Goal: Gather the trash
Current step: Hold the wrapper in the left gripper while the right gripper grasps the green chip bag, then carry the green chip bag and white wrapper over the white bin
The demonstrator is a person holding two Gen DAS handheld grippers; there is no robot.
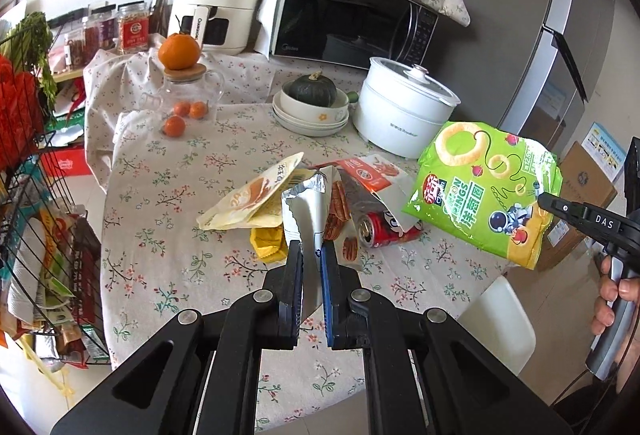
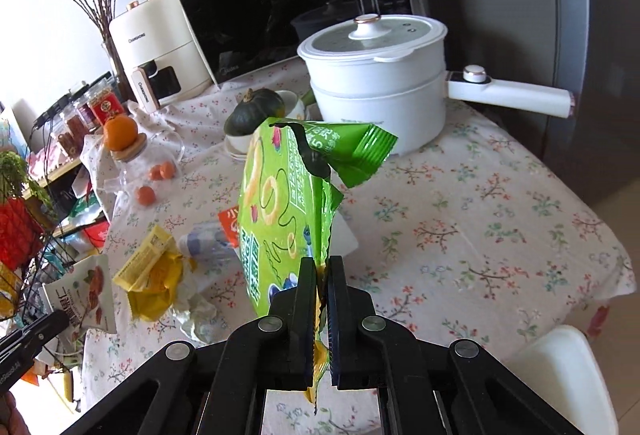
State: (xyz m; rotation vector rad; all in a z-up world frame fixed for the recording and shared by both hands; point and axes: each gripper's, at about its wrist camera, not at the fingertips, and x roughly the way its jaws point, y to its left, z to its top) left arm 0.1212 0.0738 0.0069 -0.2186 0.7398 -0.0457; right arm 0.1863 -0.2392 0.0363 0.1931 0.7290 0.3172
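My left gripper (image 1: 311, 249) is shut on an open silver-lined snack bag (image 1: 306, 211) and holds it above the floral tablecloth (image 1: 168, 235). My right gripper (image 2: 321, 267) is shut on the lower edge of a torn green onion-rings chip bag (image 2: 280, 195), held upright in the air; it also shows in the left wrist view (image 1: 486, 187). On the table lie a cream snack bag (image 1: 252, 199), a yellow wrapper (image 1: 268, 243), a red can (image 1: 386, 229), an orange-and-white bag (image 1: 372, 175) and a crushed plastic bottle (image 2: 204, 241).
A white electric pot (image 1: 404, 107) with a long handle (image 2: 512, 95), stacked bowls holding a green squash (image 1: 312, 91), a glass jar topped by an orange (image 1: 180, 51), a microwave (image 1: 352, 23), an air fryer (image 1: 220, 3). A wire rack (image 1: 44, 235) stands left, a white chair (image 1: 500, 319) right.
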